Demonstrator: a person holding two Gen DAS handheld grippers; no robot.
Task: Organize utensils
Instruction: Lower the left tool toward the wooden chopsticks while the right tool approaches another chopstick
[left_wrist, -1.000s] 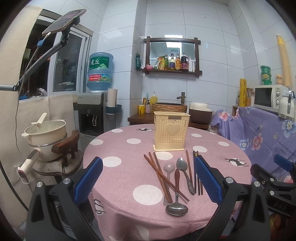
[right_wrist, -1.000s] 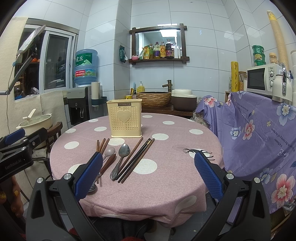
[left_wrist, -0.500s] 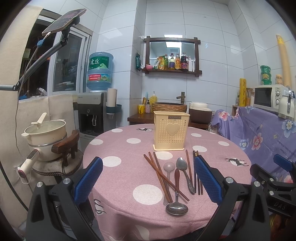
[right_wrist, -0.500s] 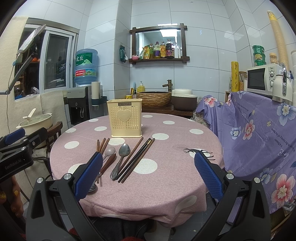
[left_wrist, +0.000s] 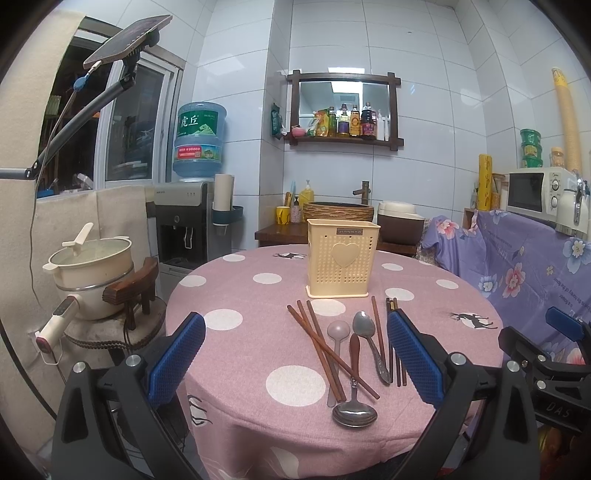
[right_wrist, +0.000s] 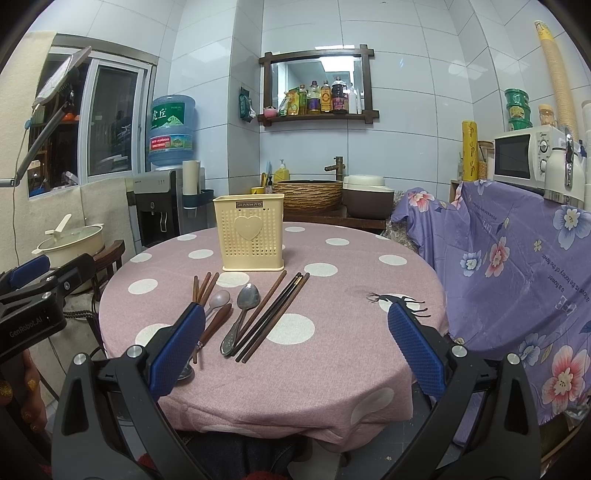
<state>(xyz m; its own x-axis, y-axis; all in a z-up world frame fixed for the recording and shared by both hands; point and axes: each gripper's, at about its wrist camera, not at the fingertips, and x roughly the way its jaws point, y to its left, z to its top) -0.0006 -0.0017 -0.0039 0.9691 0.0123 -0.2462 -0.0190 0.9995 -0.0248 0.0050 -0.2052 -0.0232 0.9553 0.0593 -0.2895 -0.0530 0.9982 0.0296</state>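
Left gripper (left_wrist: 295, 354) and right gripper (right_wrist: 297, 350): both spread wide, empty, short of the table (right_wrist: 369, 354). Utensils (right_wrist: 243, 310) lie loose at 12 o'clock, just before the upright holder (right_wrist: 253, 232). Judged: nothing sorted; first pick requires descent onto one piece.

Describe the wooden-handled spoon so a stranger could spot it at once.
Find the yellow utensil holder on the pink polka-dot table; utensils lie before it. The wooden-handled spoon lies nearest the table's front edge, the only one with a brown handle and a metal bowl.
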